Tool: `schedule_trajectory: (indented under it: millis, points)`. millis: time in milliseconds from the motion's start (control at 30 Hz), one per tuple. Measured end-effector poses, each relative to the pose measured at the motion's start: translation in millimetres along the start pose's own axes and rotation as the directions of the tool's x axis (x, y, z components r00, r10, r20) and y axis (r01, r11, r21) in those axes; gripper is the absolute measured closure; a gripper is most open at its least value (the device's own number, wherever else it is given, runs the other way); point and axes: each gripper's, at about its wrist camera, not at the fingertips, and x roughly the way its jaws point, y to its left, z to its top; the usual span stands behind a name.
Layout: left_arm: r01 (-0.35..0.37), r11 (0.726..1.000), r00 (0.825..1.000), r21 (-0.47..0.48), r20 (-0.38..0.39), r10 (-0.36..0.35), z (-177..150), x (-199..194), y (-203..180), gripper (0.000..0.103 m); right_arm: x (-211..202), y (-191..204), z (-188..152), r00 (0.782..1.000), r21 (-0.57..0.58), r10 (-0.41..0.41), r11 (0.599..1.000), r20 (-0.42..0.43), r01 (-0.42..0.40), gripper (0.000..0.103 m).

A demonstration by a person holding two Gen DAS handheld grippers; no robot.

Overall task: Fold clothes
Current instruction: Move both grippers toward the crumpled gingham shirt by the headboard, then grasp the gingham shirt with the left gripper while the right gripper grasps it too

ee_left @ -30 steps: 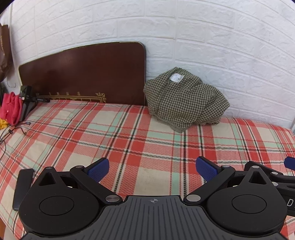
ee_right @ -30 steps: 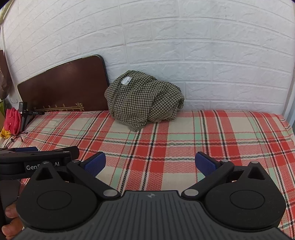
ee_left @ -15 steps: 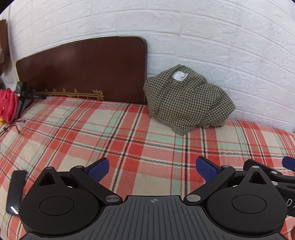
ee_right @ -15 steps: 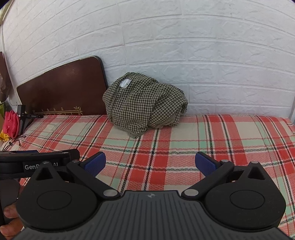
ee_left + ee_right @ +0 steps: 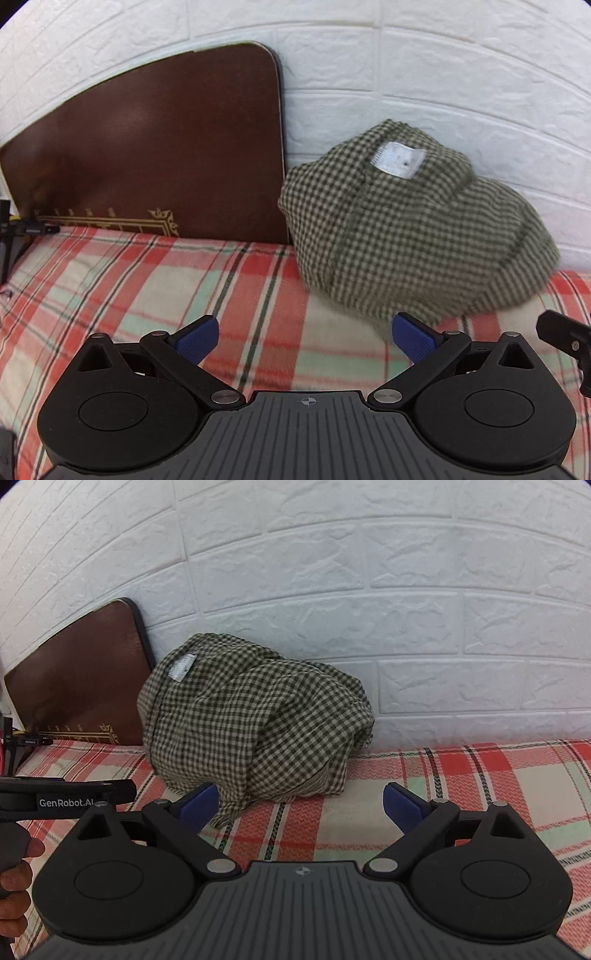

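A crumpled green-and-cream checked garment [image 5: 410, 229] with a white label lies heaped against the white brick wall on the plaid bed cover [image 5: 147, 288]. In the right wrist view the same garment [image 5: 255, 720] fills the middle, its lower edge just beyond my left fingertip. My left gripper [image 5: 303, 338] is open and empty, its right blue pad close under the garment's front edge. My right gripper [image 5: 301, 805] is open and empty too, low over the cover right in front of the heap. The left gripper's body [image 5: 62, 799] shows at the left of the right wrist view.
A dark brown board [image 5: 147, 155] with gold trim leans on the wall left of the garment. A black stand [image 5: 14, 229] sits at the far left edge. A hand [image 5: 14, 871] holds the left gripper's handle. The white brick wall [image 5: 369, 590] closes the back.
Both grippers have moved forward toward the wall; the checked garment now looms much larger and nearer. Both sets of jaws stay open.
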Motion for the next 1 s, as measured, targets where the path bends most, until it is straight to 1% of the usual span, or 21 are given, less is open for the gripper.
schedule_trajectory:
  millis: [100,167,267,367,433,467,500,533,567,600,633,667,700,733,800,900,1000]
  points:
    - [0.01,1.0,1.0,-0.003,0.011,-0.01,20,23,-2,0.0,21,-13,7,1.0,0.077,0.013,0.997,0.001,-0.013,0.013]
    - [0.03,1.0,0.999,-0.003,0.021,-0.03,29,32,-5,0.0,35,-22,12,1.0,0.127,0.021,0.992,0.003,-0.022,0.013]
    - [0.061,0.998,0.997,0.003,0.046,-0.061,39,42,-12,0.0,51,-34,19,0.999,0.199,0.036,0.979,0.014,-0.038,0.017]
    - [0.085,0.996,0.994,0.024,0.062,-0.086,39,57,-19,0.0,61,-32,26,0.999,0.212,0.052,0.976,0.013,-0.053,0.025]
    - [0.08,0.997,0.996,0.009,0.038,-0.08,40,70,-21,0.0,65,-27,30,0.999,0.183,0.053,0.982,0.013,-0.055,0.037]
    - [0.092,0.996,0.996,-0.019,0.019,-0.092,42,75,-20,0.0,67,-24,30,0.998,0.164,0.055,0.985,0.016,-0.057,0.04]
    - [0.104,0.993,0.995,-0.047,0.001,-0.104,45,80,-18,0.0,66,-21,32,0.999,0.15,0.052,0.987,0.015,-0.054,0.05]
    - [0.118,0.991,0.993,-0.069,-0.017,-0.119,48,83,-16,0.002,65,-19,33,0.999,0.136,0.05,0.989,0.013,-0.051,0.062]
    - [0.128,0.99,0.991,-0.062,-0.02,-0.13,48,79,-16,0.017,64,-16,35,0.999,0.122,0.047,0.991,0.012,-0.048,0.069]
    - [0.139,0.989,0.99,-0.055,-0.024,-0.14,49,75,-15,0.042,63,-14,36,0.999,0.109,0.044,0.993,0.011,-0.045,0.08]
    - [0.149,0.988,0.988,-0.048,-0.027,-0.15,49,71,-15,0.054,59,-12,37,0.999,0.109,0.048,0.993,0.006,-0.049,0.083]
    - [0.159,0.986,0.987,-0.04,-0.031,-0.161,50,67,-14,0.08,54,-11,39,0.998,0.107,0.055,0.993,0.007,-0.055,0.085]
    - [0.17,0.985,0.985,-0.033,-0.035,-0.171,51,64,-14,0.088,47,-9,39,0.998,0.1,0.062,0.993,0.012,-0.062,0.088]
    - [0.179,0.983,0.983,-0.025,-0.037,-0.18,51,59,-14,0.093,40,-7,40,0.998,0.093,0.068,0.993,0.016,-0.07,0.09]
    - [0.181,0.983,0.983,0.011,-0.015,-0.181,48,38,-12,0.095,23,-3,41,0.997,0.08,0.07,0.994,0.03,-0.073,0.092]
    - [0.218,0.976,0.976,0.023,0.002,-0.218,41,2,1,0.095,-15,2,39,0.994,0.047,0.082,0.995,0.072,-0.086,0.093]
    - [0.274,0.961,0.961,0.029,0.02,-0.275,21,-44,14,0.095,-64,5,30,0.988,0.002,0.108,0.994,0.112,-0.109,0.093]
